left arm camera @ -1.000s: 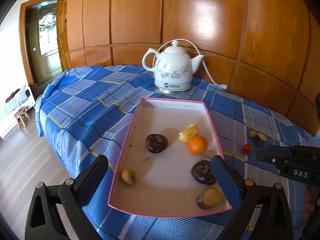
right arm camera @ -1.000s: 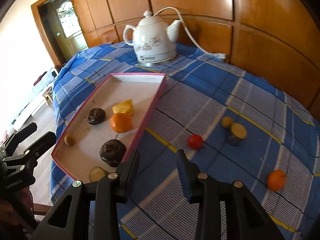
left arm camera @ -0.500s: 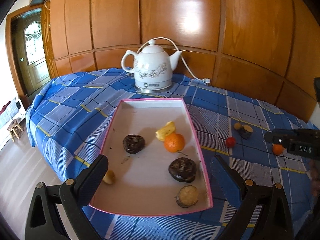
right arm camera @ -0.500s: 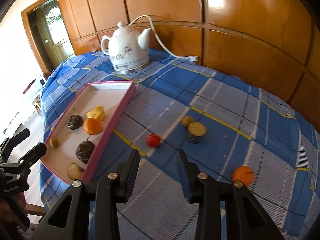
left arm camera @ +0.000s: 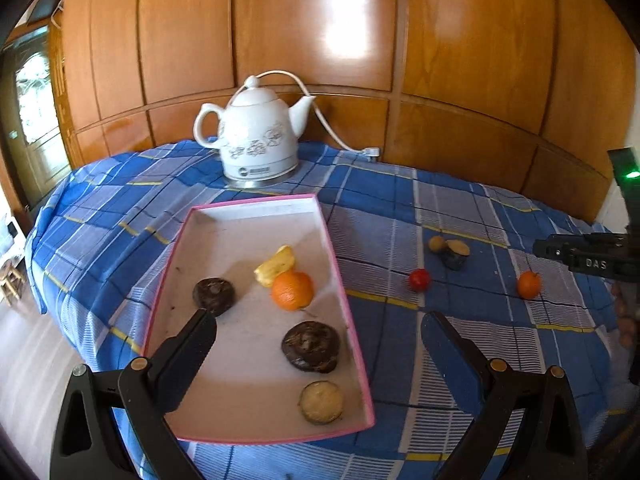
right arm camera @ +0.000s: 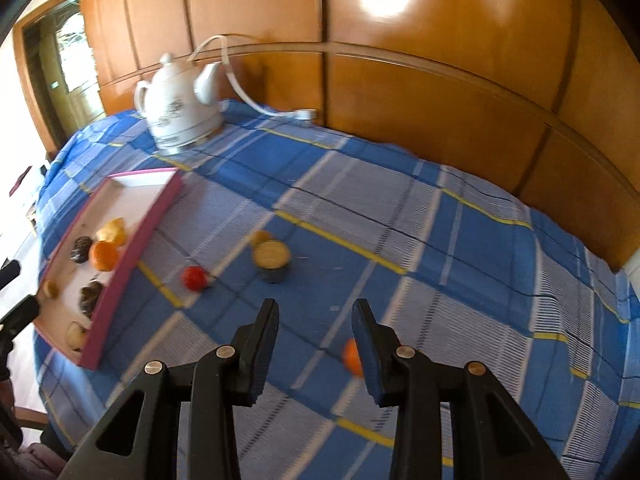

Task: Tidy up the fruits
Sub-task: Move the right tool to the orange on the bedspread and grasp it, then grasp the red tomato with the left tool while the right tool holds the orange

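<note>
A pink-rimmed white tray [left arm camera: 344, 280] [right arm camera: 160, 204] lies on the blue plaid cloth and holds an orange [left arm camera: 292, 290], a yellow piece [left arm camera: 276, 265], two dark fruits [left arm camera: 311, 346] and a cut half [left arm camera: 321, 402]. Loose on the cloth are a red fruit [left arm camera: 419, 280] [right arm camera: 194, 277], a cut dark fruit [left arm camera: 455, 253] [right arm camera: 272, 260] with a small yellow one beside it, and a small orange [left arm camera: 529, 285] [right arm camera: 352, 356]. My left gripper [left arm camera: 318, 332] is open and empty over the tray's near end. My right gripper [right arm camera: 315, 316] is open and empty; the small orange sits partly behind its right finger.
A white kettle [left arm camera: 256, 140] [right arm camera: 180, 104] with a cord stands at the back of the table against the wooden wall. The table's edge drops off at the left, with a doorway beyond.
Both views have swung right. My right gripper has moved right across the cloth toward the small orange, which now sits at its right finger. My left gripper stays open over the tray.
</note>
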### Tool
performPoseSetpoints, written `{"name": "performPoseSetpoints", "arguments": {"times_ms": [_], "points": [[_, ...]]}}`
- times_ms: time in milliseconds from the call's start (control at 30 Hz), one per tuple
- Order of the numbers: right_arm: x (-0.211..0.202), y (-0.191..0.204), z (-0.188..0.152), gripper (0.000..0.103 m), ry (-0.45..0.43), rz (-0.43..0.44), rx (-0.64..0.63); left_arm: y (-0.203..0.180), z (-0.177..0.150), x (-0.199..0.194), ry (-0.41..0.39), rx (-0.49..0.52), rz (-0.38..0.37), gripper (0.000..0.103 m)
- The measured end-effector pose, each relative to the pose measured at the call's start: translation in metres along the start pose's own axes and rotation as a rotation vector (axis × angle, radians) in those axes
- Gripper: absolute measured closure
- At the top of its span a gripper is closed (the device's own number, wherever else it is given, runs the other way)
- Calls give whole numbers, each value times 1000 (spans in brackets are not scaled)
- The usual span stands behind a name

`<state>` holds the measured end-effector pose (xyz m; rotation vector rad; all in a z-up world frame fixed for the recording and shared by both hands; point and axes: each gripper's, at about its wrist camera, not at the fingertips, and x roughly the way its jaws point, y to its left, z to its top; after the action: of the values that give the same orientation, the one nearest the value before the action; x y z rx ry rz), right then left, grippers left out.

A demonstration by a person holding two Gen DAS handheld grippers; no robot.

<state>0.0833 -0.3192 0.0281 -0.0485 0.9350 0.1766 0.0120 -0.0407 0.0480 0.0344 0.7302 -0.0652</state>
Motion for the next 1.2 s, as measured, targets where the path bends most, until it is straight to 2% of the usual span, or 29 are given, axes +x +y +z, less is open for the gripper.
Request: {"name": "performPoseSetpoints", "arguments": {"times_ms": [200,400,900,1200], "points": [[14,-36,-10,65,10,-14,104,-19,2,7,21,49,-18,0],[20,-52,-9,65,31,18,197,-34,3,14,36,81,-19,0],[20,-53,-6,65,37,55,223,-65,8,44,111,150,-79,0],[20,-54,-5,65,42,55,236,-76,17,63,162,160,-181,8]]}}
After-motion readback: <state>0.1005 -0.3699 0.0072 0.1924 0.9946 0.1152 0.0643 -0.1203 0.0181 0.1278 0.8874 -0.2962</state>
